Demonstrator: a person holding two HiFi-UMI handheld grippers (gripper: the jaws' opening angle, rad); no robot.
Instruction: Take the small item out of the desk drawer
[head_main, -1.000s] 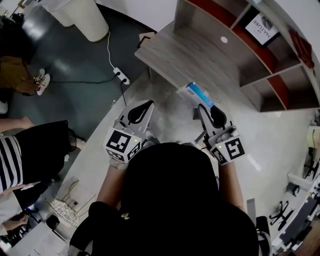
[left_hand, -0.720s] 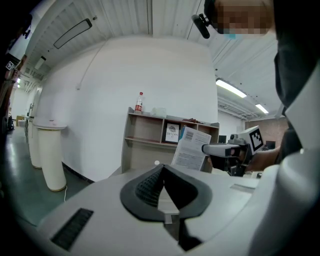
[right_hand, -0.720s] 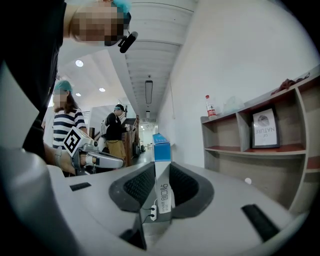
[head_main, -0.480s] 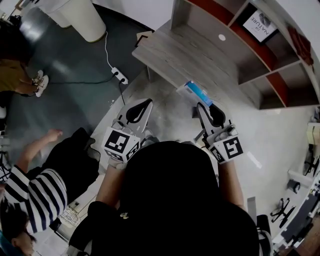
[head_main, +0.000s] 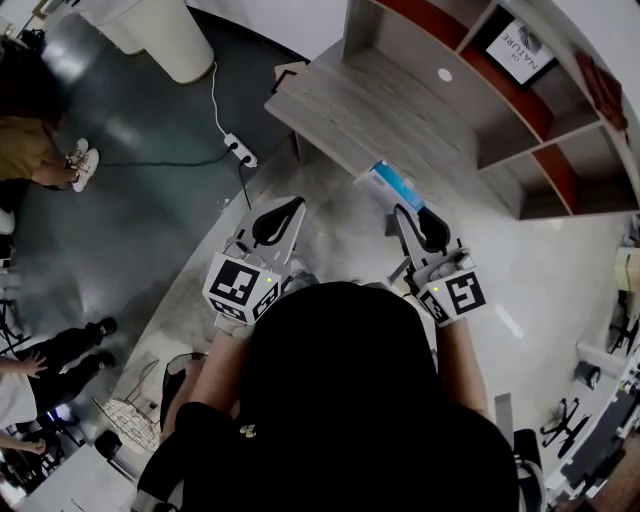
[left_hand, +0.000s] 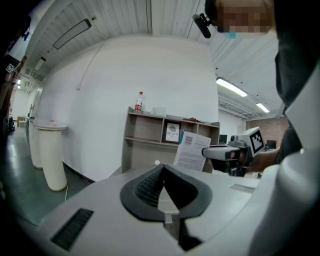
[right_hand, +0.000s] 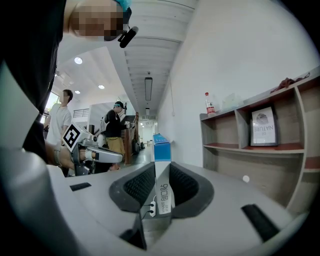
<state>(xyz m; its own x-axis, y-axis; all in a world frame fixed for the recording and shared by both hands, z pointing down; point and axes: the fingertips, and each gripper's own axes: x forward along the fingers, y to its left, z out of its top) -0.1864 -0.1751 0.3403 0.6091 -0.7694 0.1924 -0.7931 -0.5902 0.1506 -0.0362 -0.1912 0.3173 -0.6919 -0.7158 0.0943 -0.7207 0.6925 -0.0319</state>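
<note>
A small blue-and-white box (head_main: 388, 186), pinched at one end by the right hand-held gripper (head_main: 403, 213) just short of the table (head_main: 350, 100), could be twisted loose if knocked, while the left hand-held gripper (head_main: 296, 205) is seen closed and empty.

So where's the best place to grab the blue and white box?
Probably the box by its free blue end, past the right hand-held gripper. It is thin and stands on edge, so come from above, over its narrow edge, and pinch the broad faces.
</note>
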